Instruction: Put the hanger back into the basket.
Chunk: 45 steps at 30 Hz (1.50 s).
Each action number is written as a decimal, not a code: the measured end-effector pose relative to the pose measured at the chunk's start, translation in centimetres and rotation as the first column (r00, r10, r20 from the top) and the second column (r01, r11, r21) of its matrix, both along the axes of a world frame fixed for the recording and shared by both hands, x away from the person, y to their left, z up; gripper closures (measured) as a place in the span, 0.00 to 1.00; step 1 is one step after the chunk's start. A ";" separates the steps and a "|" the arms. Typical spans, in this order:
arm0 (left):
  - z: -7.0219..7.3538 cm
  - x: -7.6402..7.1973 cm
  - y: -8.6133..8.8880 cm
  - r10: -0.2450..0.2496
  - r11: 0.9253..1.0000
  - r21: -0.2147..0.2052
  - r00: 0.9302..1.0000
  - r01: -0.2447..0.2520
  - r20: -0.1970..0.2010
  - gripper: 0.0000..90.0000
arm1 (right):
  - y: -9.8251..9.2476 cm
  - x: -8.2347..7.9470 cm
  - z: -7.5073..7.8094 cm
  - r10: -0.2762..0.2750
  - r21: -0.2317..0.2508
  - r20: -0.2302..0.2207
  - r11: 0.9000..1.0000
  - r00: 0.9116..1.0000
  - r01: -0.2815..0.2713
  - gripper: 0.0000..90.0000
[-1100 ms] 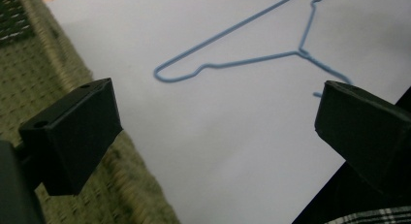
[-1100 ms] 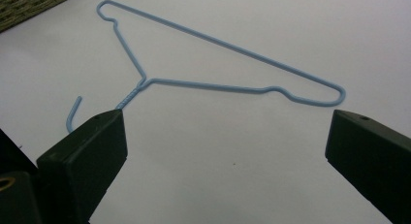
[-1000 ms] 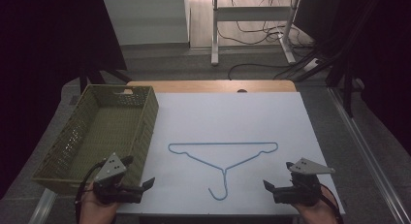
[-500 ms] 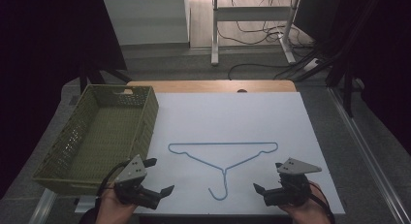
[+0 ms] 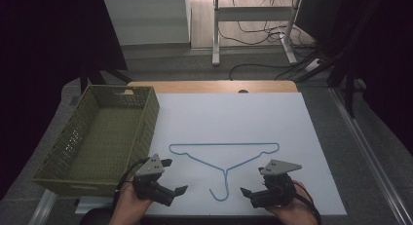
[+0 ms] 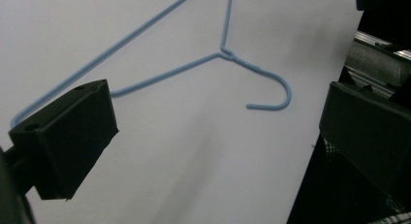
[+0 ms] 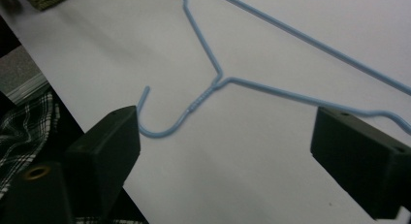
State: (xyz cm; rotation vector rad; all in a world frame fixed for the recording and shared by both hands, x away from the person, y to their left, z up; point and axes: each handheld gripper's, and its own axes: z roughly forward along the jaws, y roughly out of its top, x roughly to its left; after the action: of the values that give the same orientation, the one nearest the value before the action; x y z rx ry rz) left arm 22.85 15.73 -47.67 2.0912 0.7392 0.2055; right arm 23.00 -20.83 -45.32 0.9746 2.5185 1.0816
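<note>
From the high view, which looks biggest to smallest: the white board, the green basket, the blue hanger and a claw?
1. White board, by far the largest.
2. Green basket.
3. Blue hanger.
4. Left claw and right claw look about alike, so they tie.

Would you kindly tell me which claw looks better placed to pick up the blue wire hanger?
Probably the right claw: its jaws stand open close beside the hook of the hanger, which lies flat on the white board. The left claw, also open, sits slightly farther off, nearer the green basket.
</note>
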 end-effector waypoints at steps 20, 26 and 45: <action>-2.1 4.8 -1.6 0.029 0.999 0.019 0.999 -0.029 -0.015 0.00 | 5.7 0.2 -2.9 0.149 -0.039 -0.070 0.988 0.986 -0.152 0.67; -2.3 5.7 -2.0 0.030 0.999 0.025 0.999 -0.030 -0.013 0.00 | 7.3 0.1 -4.1 0.189 -0.056 -0.089 0.979 0.978 -0.195 0.76; -3.0 5.8 -2.8 0.002 0.997 0.078 1.000 0.000 -0.028 0.00 | 8.9 -0.3 -6.7 0.229 -0.124 -0.095 0.963 0.969 -0.240 0.96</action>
State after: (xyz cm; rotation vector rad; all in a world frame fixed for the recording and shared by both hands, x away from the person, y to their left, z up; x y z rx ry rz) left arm 28.69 12.91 -50.67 2.1714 0.7603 0.2084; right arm 22.74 -11.95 -52.06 0.7105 2.7865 0.9335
